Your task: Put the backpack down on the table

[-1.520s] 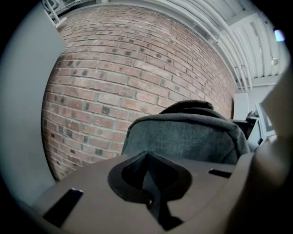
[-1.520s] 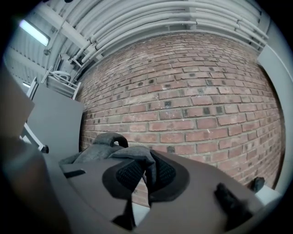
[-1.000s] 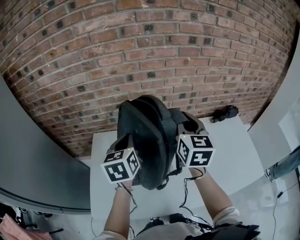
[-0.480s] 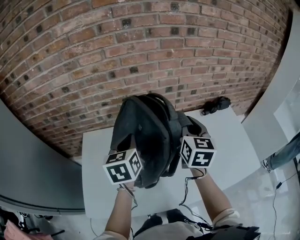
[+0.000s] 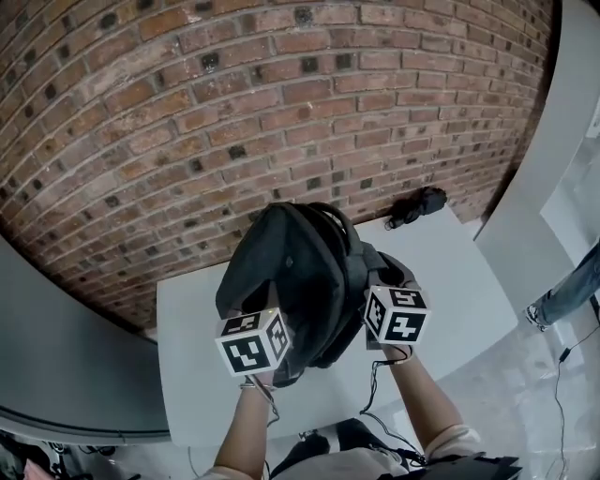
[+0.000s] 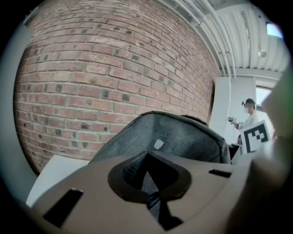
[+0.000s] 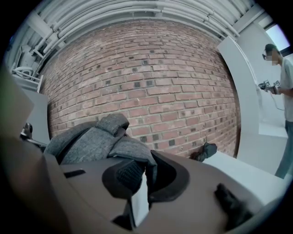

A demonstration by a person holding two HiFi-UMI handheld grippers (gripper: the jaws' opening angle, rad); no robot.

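While the left claw (image 6: 147, 154) and right claw (image 7: 145, 161) pinch its fabric, the backpack (image 5: 298, 272) rises between them.

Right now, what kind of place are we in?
Probably an indoor workshop or lab rather than a home: a bare brick wall, a plain white table against it, and exposed ceiling pipes overhead.

The backpack (image 5: 291, 272) fills the middle of the table (image 5: 187, 375), leaving bare top to its left and a wider stretch to its right. A small dark bundle (image 5: 417, 204) occupies the far right corner, by the brick wall (image 5: 281, 112) closing the back edge.
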